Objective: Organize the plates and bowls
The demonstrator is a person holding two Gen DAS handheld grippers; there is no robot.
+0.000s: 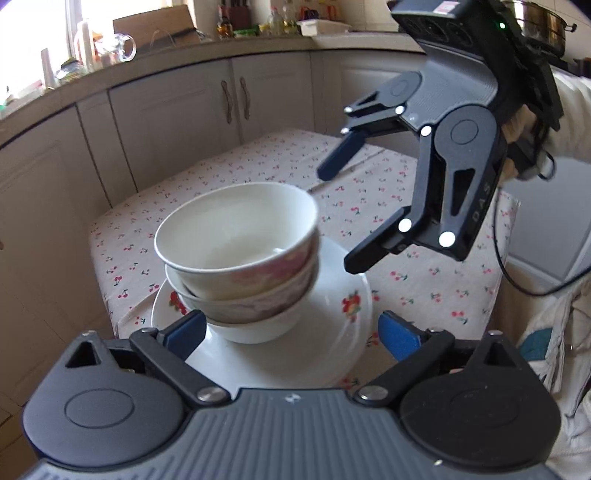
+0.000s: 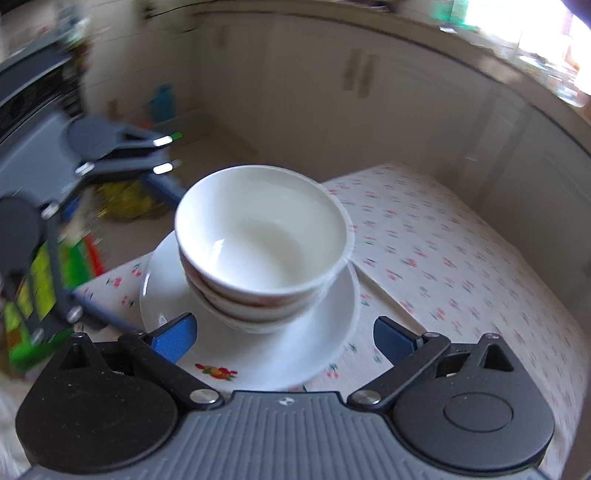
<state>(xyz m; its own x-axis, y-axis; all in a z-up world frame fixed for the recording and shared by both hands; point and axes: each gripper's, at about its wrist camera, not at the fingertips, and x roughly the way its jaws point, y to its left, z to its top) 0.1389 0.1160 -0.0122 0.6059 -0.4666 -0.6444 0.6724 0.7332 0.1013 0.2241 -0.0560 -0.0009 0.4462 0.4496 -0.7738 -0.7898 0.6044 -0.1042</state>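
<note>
Three white bowls point(image 1: 240, 258) with pink flower prints are nested in a leaning stack on a white plate point(image 1: 343, 295) with a fruit print. The plate sits on a table under a cherry-print cloth point(image 1: 406, 206). My left gripper point(image 1: 291, 338) is open and empty, its blue pads on either side of the plate's near edge. My right gripper point(image 1: 336, 218) hovers open above the plate's right side. In the right wrist view the bowl stack point(image 2: 262, 251) and plate point(image 2: 332, 325) lie just ahead of the open right gripper point(image 2: 284, 339); the left gripper point(image 2: 147, 177) is blurred at the left.
Cream cabinets point(image 1: 184, 118) stand behind the table under a cluttered counter point(image 1: 110, 51). A thin stick lies on the cloth point(image 1: 347, 173) behind the bowls. A metal pot point(image 1: 543, 22) sits at the top right. Colourful packets point(image 2: 44, 277) lie left of the table.
</note>
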